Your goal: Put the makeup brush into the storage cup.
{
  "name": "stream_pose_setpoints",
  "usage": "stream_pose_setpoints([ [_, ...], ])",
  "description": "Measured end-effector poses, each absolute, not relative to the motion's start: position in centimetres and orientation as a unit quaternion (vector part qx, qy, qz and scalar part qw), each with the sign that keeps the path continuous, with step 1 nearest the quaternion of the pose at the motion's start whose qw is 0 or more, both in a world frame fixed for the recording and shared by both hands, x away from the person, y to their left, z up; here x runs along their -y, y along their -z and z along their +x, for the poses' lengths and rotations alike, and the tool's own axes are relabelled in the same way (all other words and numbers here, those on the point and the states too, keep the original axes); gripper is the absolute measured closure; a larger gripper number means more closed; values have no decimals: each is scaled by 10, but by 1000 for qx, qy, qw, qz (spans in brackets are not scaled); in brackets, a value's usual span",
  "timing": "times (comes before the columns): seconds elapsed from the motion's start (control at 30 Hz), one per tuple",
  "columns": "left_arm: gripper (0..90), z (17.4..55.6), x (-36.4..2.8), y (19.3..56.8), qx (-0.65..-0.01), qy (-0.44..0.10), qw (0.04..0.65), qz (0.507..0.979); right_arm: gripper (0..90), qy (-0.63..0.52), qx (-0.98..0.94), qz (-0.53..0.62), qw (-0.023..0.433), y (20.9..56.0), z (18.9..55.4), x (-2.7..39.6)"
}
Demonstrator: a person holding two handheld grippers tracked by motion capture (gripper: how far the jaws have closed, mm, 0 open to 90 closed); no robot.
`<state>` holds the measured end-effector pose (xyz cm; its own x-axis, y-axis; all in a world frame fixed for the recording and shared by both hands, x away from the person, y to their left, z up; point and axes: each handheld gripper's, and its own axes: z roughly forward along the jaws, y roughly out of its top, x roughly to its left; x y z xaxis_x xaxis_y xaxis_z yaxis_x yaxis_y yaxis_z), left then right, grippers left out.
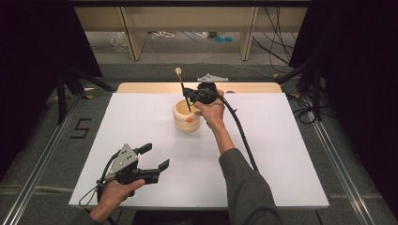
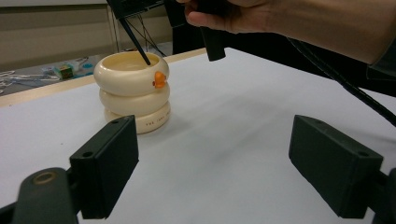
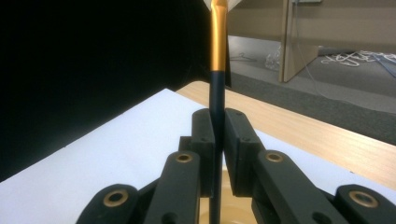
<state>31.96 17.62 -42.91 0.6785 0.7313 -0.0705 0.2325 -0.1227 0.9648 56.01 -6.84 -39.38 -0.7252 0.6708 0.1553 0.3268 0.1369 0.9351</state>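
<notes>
My right hand-held gripper [image 1: 189,95] is squeezed tight on a long spoon [image 1: 183,88] with a dark handle. I hold the spoon over the cream cup [image 1: 187,117], the one that looks like three fat rings with a little orange duck on it. The cup stands on the white table [image 1: 281,154], near the far side. The low end of the spoon is already down inside the cup. I think the spoon is nearly in; I only need to let it go. My left hand-held gripper [image 1: 155,157] is wide open with nothing in it, near my side of the table.
</notes>
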Motion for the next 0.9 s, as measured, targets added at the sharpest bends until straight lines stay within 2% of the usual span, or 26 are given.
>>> stream_pose_setpoints([
  [0.9,157,320,-176,429,-336,-219,571,717,832,-556,-744,340,150,402,557,69],
])
